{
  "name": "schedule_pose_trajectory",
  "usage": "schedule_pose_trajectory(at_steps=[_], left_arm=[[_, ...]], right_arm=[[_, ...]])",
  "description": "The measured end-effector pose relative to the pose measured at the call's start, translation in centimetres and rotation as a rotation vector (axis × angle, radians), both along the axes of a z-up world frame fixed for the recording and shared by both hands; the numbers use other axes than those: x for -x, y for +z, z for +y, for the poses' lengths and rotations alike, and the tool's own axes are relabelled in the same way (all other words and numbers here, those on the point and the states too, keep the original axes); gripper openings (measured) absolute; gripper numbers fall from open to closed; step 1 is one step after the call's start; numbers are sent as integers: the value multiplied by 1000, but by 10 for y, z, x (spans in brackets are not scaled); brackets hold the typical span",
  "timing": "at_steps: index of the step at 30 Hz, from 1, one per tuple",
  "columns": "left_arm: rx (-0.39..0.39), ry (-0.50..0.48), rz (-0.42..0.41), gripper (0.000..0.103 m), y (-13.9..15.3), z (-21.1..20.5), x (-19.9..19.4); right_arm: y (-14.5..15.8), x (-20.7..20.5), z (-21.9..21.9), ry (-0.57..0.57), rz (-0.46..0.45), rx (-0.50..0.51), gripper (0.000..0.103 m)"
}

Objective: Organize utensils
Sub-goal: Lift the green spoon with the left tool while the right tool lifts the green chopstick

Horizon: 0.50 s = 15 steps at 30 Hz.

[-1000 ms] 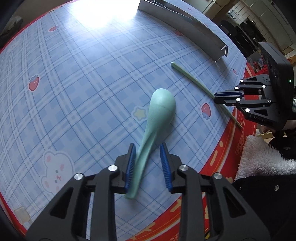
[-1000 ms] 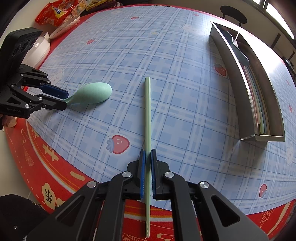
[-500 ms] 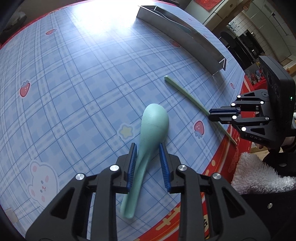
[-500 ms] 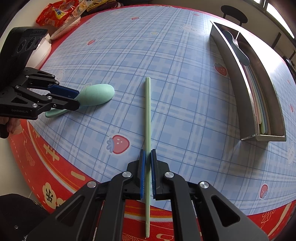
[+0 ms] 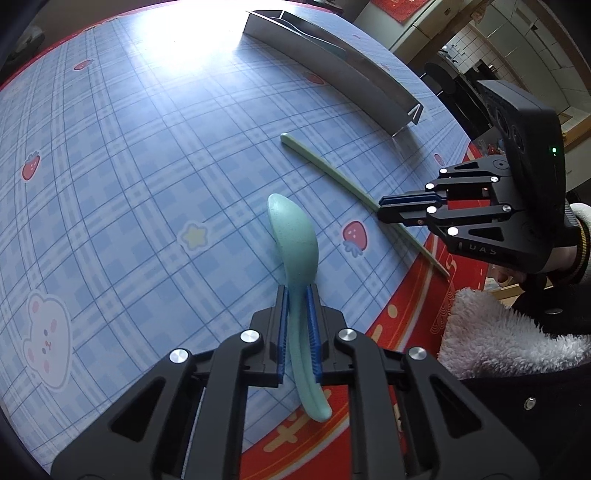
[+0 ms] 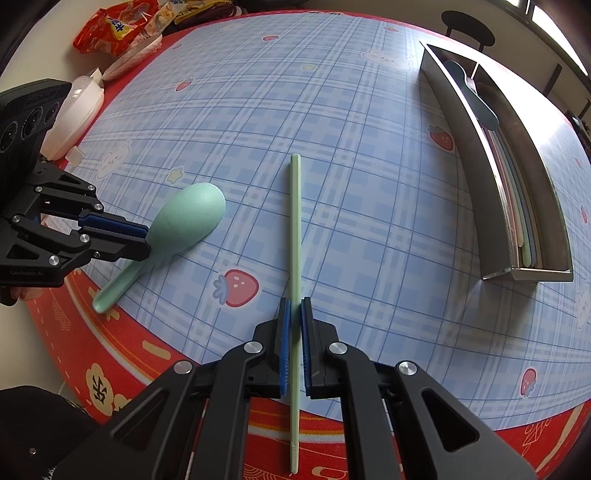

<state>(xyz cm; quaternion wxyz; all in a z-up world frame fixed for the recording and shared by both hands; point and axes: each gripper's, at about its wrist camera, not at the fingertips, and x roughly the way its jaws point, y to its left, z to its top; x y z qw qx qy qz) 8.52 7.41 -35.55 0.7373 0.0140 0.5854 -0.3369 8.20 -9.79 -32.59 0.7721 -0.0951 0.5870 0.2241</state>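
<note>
A round table (image 6: 369, 221) is filling the room in front of me, covered by a blue plaid cloth printed with strawberries and bunnies, with a red patterned border running along its edge. At the far left edge, snack packets (image 6: 118, 26) and a white container (image 6: 74, 114) are sitting beside the cloth.

Moving rightward, the left gripper (image 5: 297, 295) is clamping its blue-padded tongs on the handle of a mint green spoon (image 5: 297, 243); the handle end is sticking out behind the pads, and the bowl is facing down on the cloth. I cannot tell whether the spoon is lifting clear of the surface.

Just to the right, a pale green chopstick (image 6: 294, 221) is lying across the cloth, pointing away toward the middle of the table. The right gripper (image 6: 294, 314) is pinching it with tongs drawn together on its near part, and its ridged tip is reaching past the pads over the red border.

Furthest right, well apart from both utensils, a long metal tray (image 6: 546, 206) is standing on the cloth, holding a blue-grey spoon (image 6: 469, 92) and several pastel chopsticks (image 6: 522, 236) lying lengthwise inside.
</note>
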Motion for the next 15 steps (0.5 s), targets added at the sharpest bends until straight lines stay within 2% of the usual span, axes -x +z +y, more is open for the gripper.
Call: schedule_pose_trajectory(at_steps=[3, 15], left_arm=[[10, 7, 3, 14, -1, -5, 3], [-30, 1, -25, 16, -7, -25, 17]], right_arm=[[0, 1, 1, 0, -1, 1, 6], [0, 1, 0, 1, -1, -5, 6]])
